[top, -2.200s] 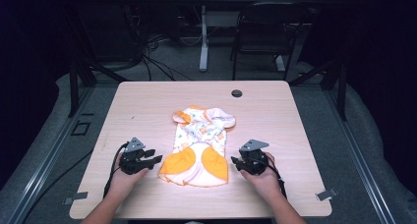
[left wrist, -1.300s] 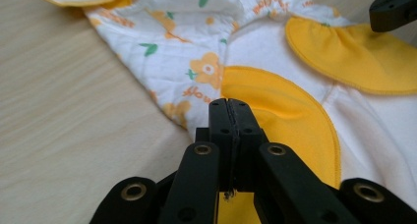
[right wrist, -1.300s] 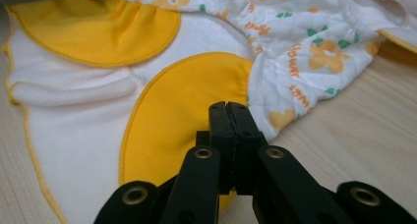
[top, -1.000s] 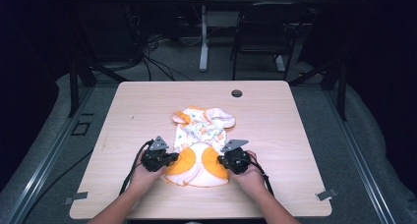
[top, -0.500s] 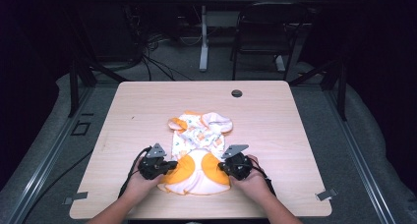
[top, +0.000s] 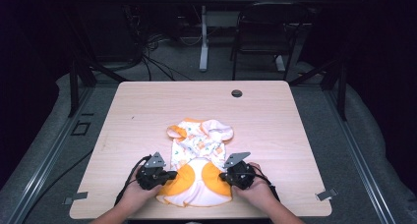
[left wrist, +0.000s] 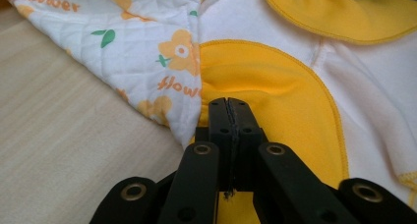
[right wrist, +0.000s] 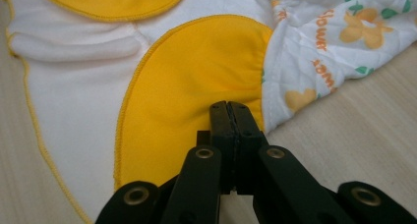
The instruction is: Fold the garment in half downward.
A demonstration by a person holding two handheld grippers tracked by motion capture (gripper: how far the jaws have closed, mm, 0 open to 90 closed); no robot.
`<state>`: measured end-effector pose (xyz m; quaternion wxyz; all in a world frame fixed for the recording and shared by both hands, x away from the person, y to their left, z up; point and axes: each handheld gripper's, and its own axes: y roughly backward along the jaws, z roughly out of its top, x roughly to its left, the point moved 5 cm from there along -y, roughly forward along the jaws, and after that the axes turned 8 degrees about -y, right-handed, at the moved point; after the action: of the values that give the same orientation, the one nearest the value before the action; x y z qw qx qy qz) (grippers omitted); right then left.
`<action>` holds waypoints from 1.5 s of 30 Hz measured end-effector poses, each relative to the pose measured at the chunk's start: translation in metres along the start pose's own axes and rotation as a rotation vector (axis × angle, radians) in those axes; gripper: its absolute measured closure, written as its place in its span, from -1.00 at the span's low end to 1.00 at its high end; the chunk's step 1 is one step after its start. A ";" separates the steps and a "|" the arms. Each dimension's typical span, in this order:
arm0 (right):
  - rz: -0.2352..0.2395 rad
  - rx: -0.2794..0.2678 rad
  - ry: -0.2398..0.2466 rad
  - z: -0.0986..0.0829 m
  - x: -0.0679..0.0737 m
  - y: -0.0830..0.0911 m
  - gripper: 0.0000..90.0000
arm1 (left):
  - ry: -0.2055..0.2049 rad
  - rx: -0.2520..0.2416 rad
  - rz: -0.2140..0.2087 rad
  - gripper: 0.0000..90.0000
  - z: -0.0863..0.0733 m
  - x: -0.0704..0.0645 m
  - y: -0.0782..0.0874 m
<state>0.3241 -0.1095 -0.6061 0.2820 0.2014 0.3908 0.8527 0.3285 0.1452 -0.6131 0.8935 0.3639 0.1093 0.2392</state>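
Your left gripper [top: 169, 175] and right gripper [top: 223, 176] each pinch, jaws closed, an orange panel of the white floral quilted baby garment [top: 196, 157] near the wooden table's [top: 275, 135] near edge.

text: "flower" in orange on garment [left wrist: 147, 52] quilted white print, upper left of left gripper view | again near frame centre, last letter hidden | same word upside down, upper right of right gripper view [right wrist: 324, 32] | high view: none legible
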 end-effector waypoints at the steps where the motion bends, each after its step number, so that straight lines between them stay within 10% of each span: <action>1: 0.004 0.002 0.004 -0.001 0.001 0.001 1.00 | 0.002 0.002 -0.004 1.00 0.000 -0.002 0.000; 10: 0.024 0.019 0.004 0.002 0.002 0.008 1.00 | -0.033 0.019 -0.029 0.96 0.016 0.000 0.006; 25: -0.060 -0.016 -0.023 0.080 -0.052 0.020 1.00 | -0.027 -0.010 0.061 0.98 0.088 0.068 0.005; 45: -0.087 0.045 -0.095 0.118 -0.099 -0.037 0.99 | 0.046 0.046 0.108 0.99 0.098 0.126 -0.049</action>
<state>0.4774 -0.0879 -0.5748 0.3326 0.2309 0.4045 0.8200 0.4908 0.1201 -0.5808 0.8680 0.3841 0.1152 0.2929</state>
